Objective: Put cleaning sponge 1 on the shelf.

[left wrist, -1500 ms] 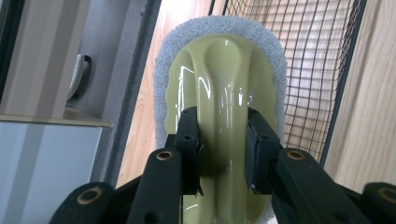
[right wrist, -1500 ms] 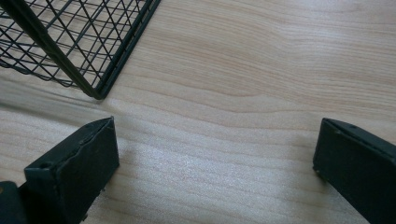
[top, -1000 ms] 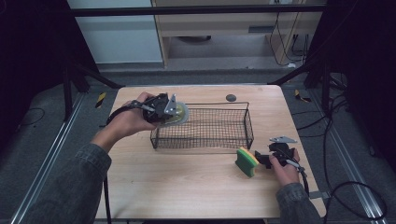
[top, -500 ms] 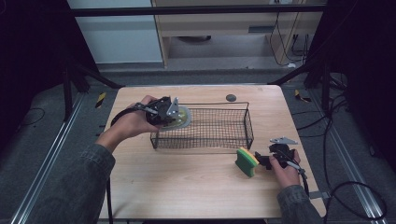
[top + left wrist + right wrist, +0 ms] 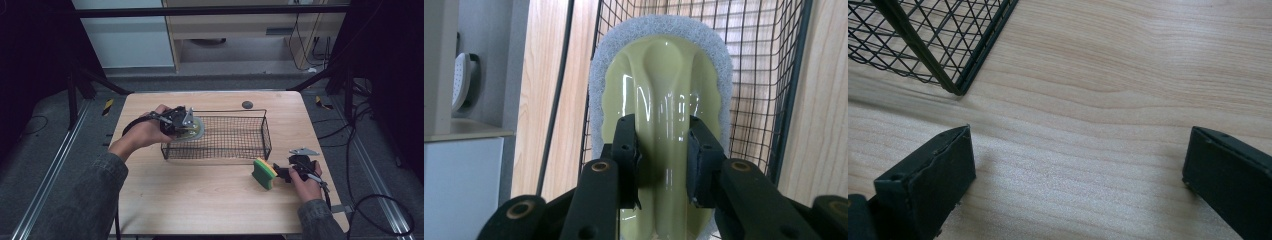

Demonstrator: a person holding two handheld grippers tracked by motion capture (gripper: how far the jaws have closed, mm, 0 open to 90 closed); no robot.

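A pale green, glossy plastic scrubber with a white fibrous pad rim [image 5: 659, 70] is held on edge at the left end of the black wire mesh basket [image 5: 220, 137], its long axis running away from the jaws. Its raised central ridge is clamped by the left gripper [image 5: 663, 150], levelled toward the basket. The right gripper [image 5: 1078, 175] is rested on the light wooden table [image 5: 200, 200], jaws spread wide with nothing between them, just beside a green-and-yellow sponge [image 5: 263, 172]. No writing can be read.

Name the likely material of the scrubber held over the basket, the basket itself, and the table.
Scrubber: glossy yellow-green handle, probably plastic, with a fuzzy white fibre pad rim. Basket: thin black wire mesh, likely coated metal. Table: pale wood grain, possibly laminate.
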